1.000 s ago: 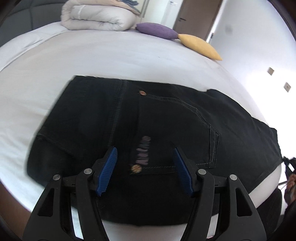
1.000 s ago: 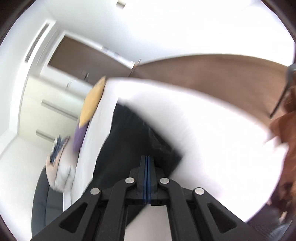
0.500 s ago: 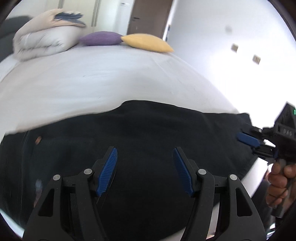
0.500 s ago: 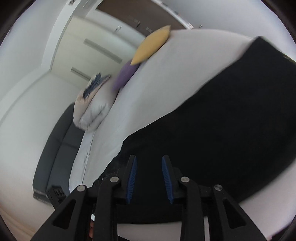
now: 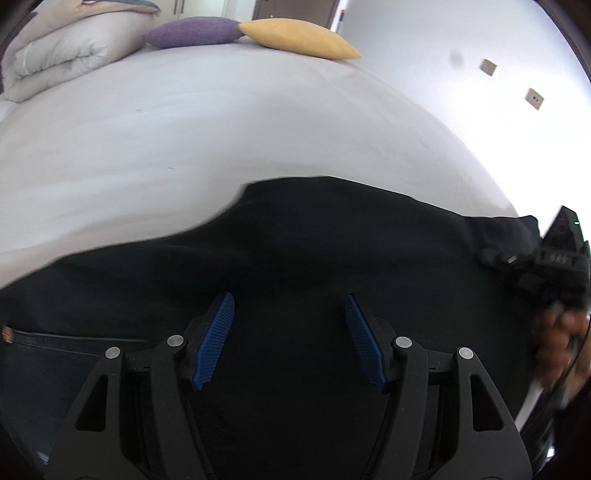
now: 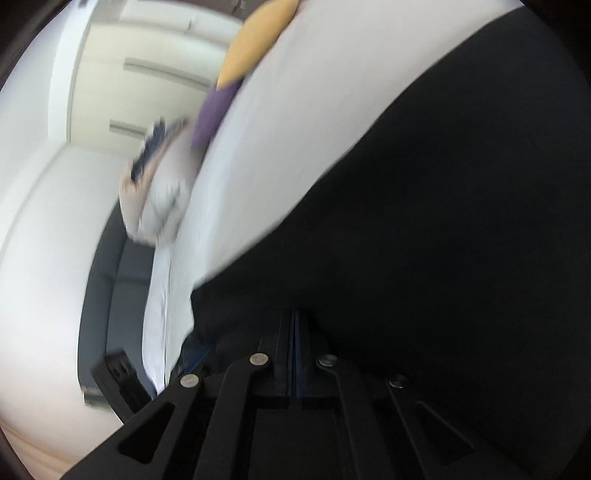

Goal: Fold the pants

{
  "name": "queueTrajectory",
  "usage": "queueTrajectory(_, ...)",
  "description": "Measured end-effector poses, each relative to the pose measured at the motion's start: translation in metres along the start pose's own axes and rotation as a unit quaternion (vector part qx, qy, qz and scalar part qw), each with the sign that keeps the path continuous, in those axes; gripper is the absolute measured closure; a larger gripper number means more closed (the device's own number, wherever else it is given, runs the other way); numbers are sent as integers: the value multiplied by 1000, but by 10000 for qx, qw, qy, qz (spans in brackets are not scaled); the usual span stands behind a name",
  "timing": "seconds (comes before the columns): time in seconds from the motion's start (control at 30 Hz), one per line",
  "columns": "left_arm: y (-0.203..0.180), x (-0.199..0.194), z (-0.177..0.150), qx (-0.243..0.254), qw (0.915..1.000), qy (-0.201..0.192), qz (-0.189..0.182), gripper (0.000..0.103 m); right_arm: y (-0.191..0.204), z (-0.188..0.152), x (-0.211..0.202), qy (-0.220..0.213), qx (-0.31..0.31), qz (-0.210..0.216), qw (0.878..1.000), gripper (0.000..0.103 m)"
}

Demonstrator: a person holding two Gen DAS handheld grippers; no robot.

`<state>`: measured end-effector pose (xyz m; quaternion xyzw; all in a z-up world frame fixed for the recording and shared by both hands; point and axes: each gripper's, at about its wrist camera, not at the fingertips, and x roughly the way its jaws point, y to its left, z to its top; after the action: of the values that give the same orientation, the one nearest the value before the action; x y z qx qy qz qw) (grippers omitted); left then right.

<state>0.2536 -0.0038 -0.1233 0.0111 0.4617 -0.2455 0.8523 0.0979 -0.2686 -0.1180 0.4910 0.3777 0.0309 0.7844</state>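
Black pants (image 5: pixel 314 258) lie flat across the near part of a white bed (image 5: pixel 221 122). My left gripper (image 5: pixel 290 339) is open and empty, hovering just above the middle of the pants. My right gripper (image 6: pixel 293 325) has its blue pads pressed together over the pants (image 6: pixel 443 240); the dark cloth hides whether any fabric is pinched. In the left wrist view the right gripper (image 5: pixel 517 258) shows blurred at the pants' right end, held by a hand.
A yellow pillow (image 5: pixel 299 37), a purple pillow (image 5: pixel 192 31) and a folded white duvet (image 5: pixel 66 59) lie at the far end of the bed. A white wall with sockets (image 5: pixel 487 66) is to the right. A dark sofa (image 6: pixel 110 288) stands beyond the bed.
My right gripper went from open to shut at the pants' right end. My left gripper's view shifted right along the pants, away from the waistband; it stayed open.
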Motion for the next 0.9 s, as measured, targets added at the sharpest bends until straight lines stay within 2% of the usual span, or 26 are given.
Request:
queueTrajectory(0.13,33,-14,-6,-226,9996,-87,151,41,-42,36,-64,-1000,262,-374,9939,103)
queueTrajectory(0.2,51,-24,-10,-394,9991,-155,-21,41,-63,46,-93,-1396,420,-433,9884,103)
queueTrajectory(0.23,56,-31,-14,-395,9990,-189,37,41,-69,49,-107,-1560,443,-526,9854,103)
queueTrajectory(0.3,64,-45,-19,-362,9979,-253,482,41,-77,51,-138,-1918,412,-949,9760,103)
queueTrajectory(0.33,71,-59,-26,-418,9976,-297,474,41,-82,49,-158,-2126,481,-1170,9689,99)
queueTrajectory(0.37,76,-69,-29,-542,9967,-372,470,41,-87,46,-173,-2268,618,-1258,9638,88)
queueTrajectory(0.4,83,-76,-31,-644,9958,-432,486,41,-92,38,-191,-2426,794,-1310,9580,56)
queueTrajectory(0.43,87,-87,-35,-747,9948,-497,487,41,-95,25,-211,-2640,892,-1228,9525,43)
queueTrajectory(0.47,90,-100,-41,-854,9938,-574,429,41,-98,12,-232,-2752,863,-1119,9509,43)
queueTrajectory(0.53,87,-113,-49,-1040,9921,-675,182,41,-95,-18,-254,-2818,771,-919,9519,43)
queueTrajectory(0.6,70,-119,-56,-1074,9918,-663,-177,41,-89,-37,-251,-2791,856,-730,9536,43)
queueTrajectory(0.7,32,-112,-58,-775,9948,-504,-419,41,-101,-68,-246,-2593,1241,-518,9564,43)
queueTrajectory(0.73,-5,-100,-55,-629,9959,-412,-497,41,-105,-71,-248,-2547,1319,-497,9567,43)
queueTrajectory(0.8,-29,-92,-60,-391,9975,-271,-517,41,-118,-75,-251,-2449,1422,-473,9579,43)
queueTrajectory(0.9,-32,-75,-65,-407,9983,-26,-422,41,-122,-78,-255,-2498,1492,-358,9561,43)
